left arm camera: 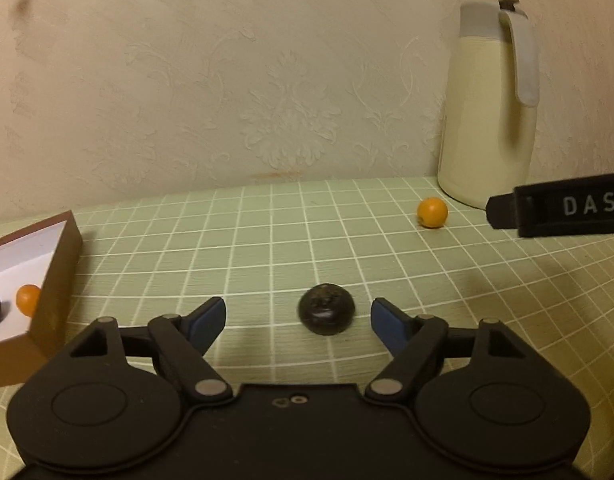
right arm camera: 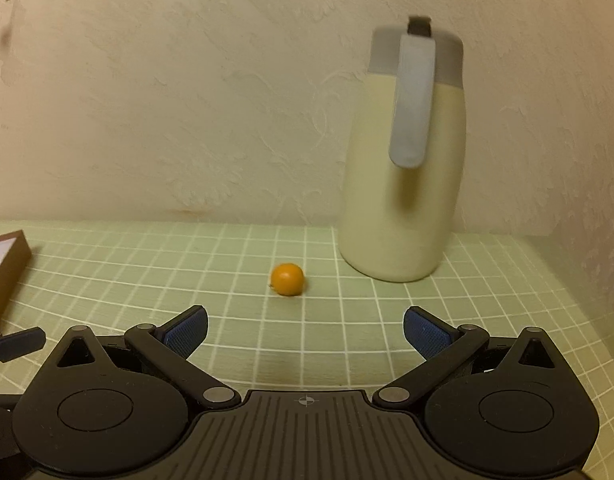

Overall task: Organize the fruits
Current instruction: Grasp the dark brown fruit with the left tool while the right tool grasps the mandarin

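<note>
The tabletop (left arm camera: pixel 267 240) wears a matt, pale green covering with a fine woven-looking grain and white grid lines. The wall (left arm camera: pixel 227 80) behind is rough, embossed with a raised floral pattern. The jug (right arm camera: pixel 403 184) looks like smooth matt plastic, cream below and grey at lid and handle. The box (left arm camera: pixel 55 280) seems brown cardboard, matt, with a white paper-like lining. The orange fruit (right arm camera: pixel 287 279) is smooth and slightly glossy; the dark fruit (left arm camera: pixel 326 314) is wrinkled with a dull sheen. The left gripper (left arm camera: pixel 299 320) is matt black plastic with metal rivets and blue textured pads (right arm camera: pixel 425 334).
</note>
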`<move>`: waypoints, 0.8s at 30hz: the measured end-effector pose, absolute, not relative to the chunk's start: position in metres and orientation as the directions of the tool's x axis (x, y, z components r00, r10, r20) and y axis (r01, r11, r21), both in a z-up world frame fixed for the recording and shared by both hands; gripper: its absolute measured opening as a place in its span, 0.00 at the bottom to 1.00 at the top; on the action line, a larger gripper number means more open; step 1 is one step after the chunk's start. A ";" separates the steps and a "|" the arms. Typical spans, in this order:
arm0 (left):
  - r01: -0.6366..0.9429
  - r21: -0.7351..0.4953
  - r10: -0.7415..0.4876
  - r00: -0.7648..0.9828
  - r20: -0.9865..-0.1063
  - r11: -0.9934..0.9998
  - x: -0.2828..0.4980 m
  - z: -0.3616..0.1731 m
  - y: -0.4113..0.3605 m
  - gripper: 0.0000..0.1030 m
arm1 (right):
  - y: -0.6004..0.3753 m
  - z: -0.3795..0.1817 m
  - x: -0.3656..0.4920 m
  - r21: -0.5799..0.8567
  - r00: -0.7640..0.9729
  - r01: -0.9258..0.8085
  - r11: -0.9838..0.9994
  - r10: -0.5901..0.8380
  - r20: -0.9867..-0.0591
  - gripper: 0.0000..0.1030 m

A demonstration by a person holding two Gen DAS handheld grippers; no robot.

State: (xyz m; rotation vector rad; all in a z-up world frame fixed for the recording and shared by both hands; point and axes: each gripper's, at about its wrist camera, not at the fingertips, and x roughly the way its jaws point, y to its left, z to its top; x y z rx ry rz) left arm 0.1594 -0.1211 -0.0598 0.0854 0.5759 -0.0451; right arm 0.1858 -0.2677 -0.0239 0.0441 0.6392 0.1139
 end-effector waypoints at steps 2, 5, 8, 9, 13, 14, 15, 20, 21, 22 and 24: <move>0.046 0.063 -0.004 0.840 -0.542 0.997 0.164 -0.062 -0.123 0.70 | -0.270 -0.031 0.191 0.082 0.785 -0.084 0.993 0.117 -0.608 1.00; 0.006 0.058 0.027 0.831 -0.556 0.998 0.171 -0.066 -0.120 0.65 | -0.271 -0.041 0.198 0.086 0.776 -0.074 0.994 0.111 -0.620 1.00; 0.001 0.031 0.017 0.814 -0.581 1.000 0.179 -0.073 -0.117 0.56 | -0.270 -0.045 0.203 0.083 0.780 -0.079 0.993 0.113 -0.615 1.00; 0.007 0.028 0.010 0.817 -0.576 1.000 0.177 -0.071 -0.116 0.48 | -0.270 -0.046 0.204 0.081 0.781 -0.083 0.993 0.116 -0.614 1.00; 0.032 0.017 -0.016 0.804 -0.594 0.999 0.181 -0.079 -0.119 0.40 | -0.267 -0.053 0.211 0.103 0.774 -0.080 0.991 0.127 -0.621 1.00; 0.028 0.007 -0.019 0.806 -0.591 1.000 0.182 -0.079 -0.117 0.40 | -0.266 -0.054 0.212 0.107 0.773 -0.078 0.991 0.128 -0.621 1.00; 0.029 0.009 -0.018 0.807 -0.590 1.000 0.184 -0.079 -0.116 0.37 | -0.266 -0.053 0.214 0.106 0.776 -0.078 0.991 0.127 -0.618 1.00; 0.001 0.006 0.003 0.806 -0.592 1.000 0.193 -0.076 -0.103 0.27 | -0.262 -0.061 0.223 0.110 0.769 -0.080 0.991 0.131 -0.626 1.00; -0.007 0.009 0.011 0.806 -0.592 1.000 0.195 -0.076 -0.099 0.28 | -0.261 -0.063 0.226 0.113 0.766 -0.081 0.990 0.134 -0.628 1.00; -0.015 0.010 0.017 0.805 -0.593 1.000 0.200 -0.076 -0.096 0.28 | -0.259 -0.064 0.229 0.115 0.764 -0.084 0.990 0.138 -0.630 1.00; -0.031 0.005 0.027 0.802 -0.596 1.000 0.206 -0.075 -0.087 0.27 | -0.254 -0.067 0.235 0.116 0.763 -0.091 0.989 0.144 -0.631 1.00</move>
